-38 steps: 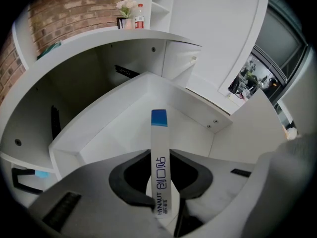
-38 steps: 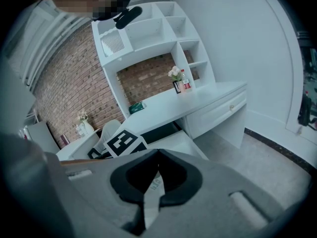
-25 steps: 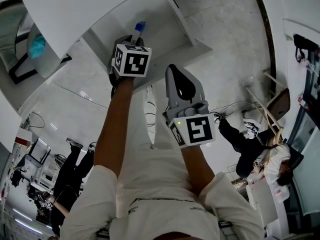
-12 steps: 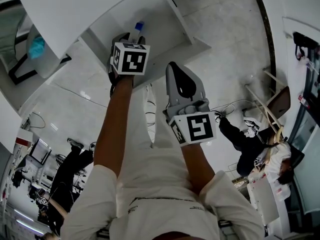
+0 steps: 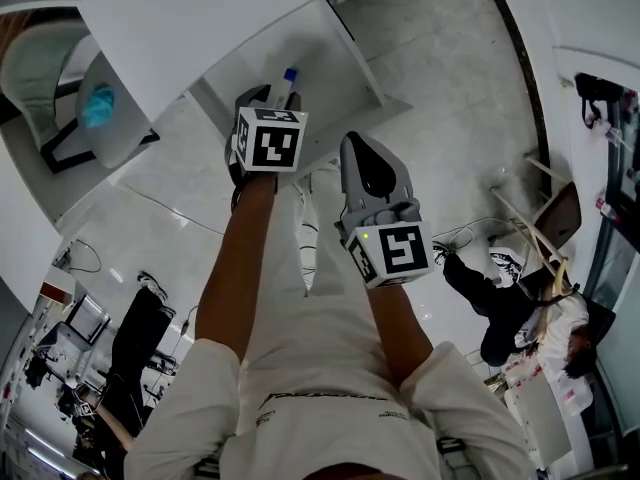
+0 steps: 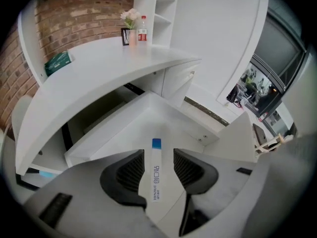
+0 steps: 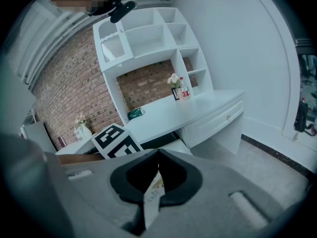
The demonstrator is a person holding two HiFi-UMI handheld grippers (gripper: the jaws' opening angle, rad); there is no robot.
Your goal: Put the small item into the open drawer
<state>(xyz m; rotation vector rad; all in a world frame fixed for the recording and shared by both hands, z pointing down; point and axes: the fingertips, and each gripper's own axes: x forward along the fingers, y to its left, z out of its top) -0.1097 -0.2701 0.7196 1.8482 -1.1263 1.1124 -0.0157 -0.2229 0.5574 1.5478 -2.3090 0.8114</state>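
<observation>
A small white tube with a blue cap (image 6: 155,175) lies between the jaws of my left gripper (image 6: 158,157), over the floor of the open white drawer (image 6: 124,133). The jaws are opening, and a gap shows on each side of the tube. In the head view the tube's blue end (image 5: 288,76) pokes out past the left gripper (image 5: 278,96) above the drawer (image 5: 335,68). My right gripper (image 5: 358,143) hangs just right of the left one, outside the drawer. It is shut on a thin white printed packet (image 7: 154,190).
The curved white desk top (image 6: 99,68) above the drawer carries a green box (image 6: 58,62), a bottle (image 6: 142,33) and flowers (image 6: 130,18). A white chair (image 5: 95,98) stands at the left. People (image 5: 510,318) sit on the floor at the right.
Both grippers have shifted a little right and down in the head view. The tube's blue end still shows past the left gripper, over the drawer.
</observation>
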